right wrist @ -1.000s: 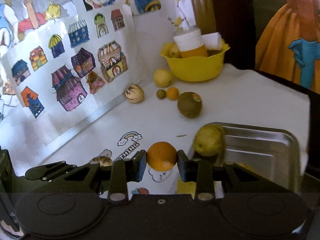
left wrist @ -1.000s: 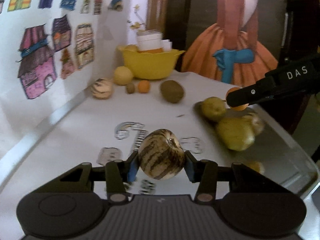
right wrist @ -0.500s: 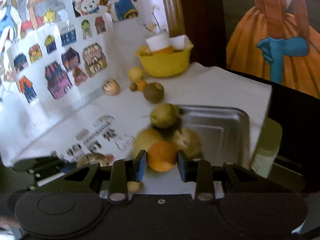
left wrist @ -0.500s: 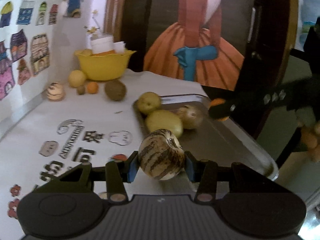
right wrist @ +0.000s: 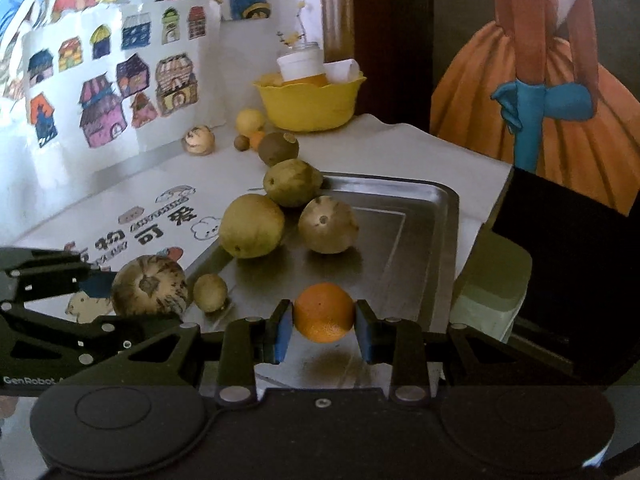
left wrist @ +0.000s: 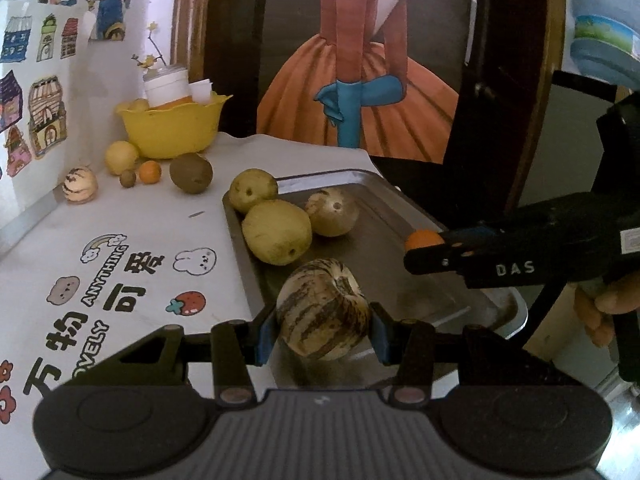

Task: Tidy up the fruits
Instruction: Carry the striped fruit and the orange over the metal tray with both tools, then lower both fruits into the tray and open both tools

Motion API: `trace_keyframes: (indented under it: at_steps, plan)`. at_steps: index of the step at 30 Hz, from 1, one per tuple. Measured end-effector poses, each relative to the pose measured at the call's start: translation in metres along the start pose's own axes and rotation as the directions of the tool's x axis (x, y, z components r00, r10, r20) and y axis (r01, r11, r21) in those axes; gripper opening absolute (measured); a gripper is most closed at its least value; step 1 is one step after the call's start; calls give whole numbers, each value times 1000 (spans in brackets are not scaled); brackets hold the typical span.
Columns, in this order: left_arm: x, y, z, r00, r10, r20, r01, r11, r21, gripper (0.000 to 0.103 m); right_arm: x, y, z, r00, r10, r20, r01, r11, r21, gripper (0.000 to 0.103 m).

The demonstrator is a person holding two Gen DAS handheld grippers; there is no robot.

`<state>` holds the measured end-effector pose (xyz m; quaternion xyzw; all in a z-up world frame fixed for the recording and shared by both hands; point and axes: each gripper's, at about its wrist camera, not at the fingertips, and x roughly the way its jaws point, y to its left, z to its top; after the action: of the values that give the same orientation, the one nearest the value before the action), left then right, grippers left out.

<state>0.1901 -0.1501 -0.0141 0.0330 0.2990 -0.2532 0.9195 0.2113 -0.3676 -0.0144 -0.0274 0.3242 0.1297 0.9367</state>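
Note:
My left gripper point(left wrist: 322, 326) is shut on a striped melon point(left wrist: 322, 308) and holds it over the near left part of the metal tray point(left wrist: 400, 232). My right gripper point(right wrist: 323, 330) is shut on an orange point(right wrist: 323, 312) above the tray's point(right wrist: 416, 232) near part. The tray holds two yellow-green pears point(right wrist: 252, 226) point(right wrist: 292, 182), a brownish round fruit point(right wrist: 328, 224) and a small yellow fruit point(right wrist: 210, 293). The right gripper also shows in the left wrist view point(left wrist: 424, 246), and the striped melon in the right wrist view point(right wrist: 150, 292).
A yellow bowl point(left wrist: 174, 130) with jars stands at the back of the table. Near it lie a lemon point(left wrist: 120, 157), a small orange point(left wrist: 150, 172), a brown kiwi-like fruit point(left wrist: 191, 173) and a second striped melon point(left wrist: 80, 185). A sticker wall borders the left.
Both grippers have swung right from the table's middle to over the tray, each still holding its fruit. The right gripper has come lower and closer to the tray floor.

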Motion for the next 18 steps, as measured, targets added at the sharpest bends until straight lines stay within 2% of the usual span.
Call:
trace_keyframes:
  at_steps: [7, 18]
  plan:
    - [3, -2, -6, 1000, 2, -14, -2, 1000, 10, 51, 9, 8, -3, 1000, -9, 17, 10, 998, -55, 35]
    - [6, -1, -7, 1000, 12, -15, -12, 1000, 17, 51, 15, 4, -11, 1000, -19, 10, 20, 999, -34, 35]
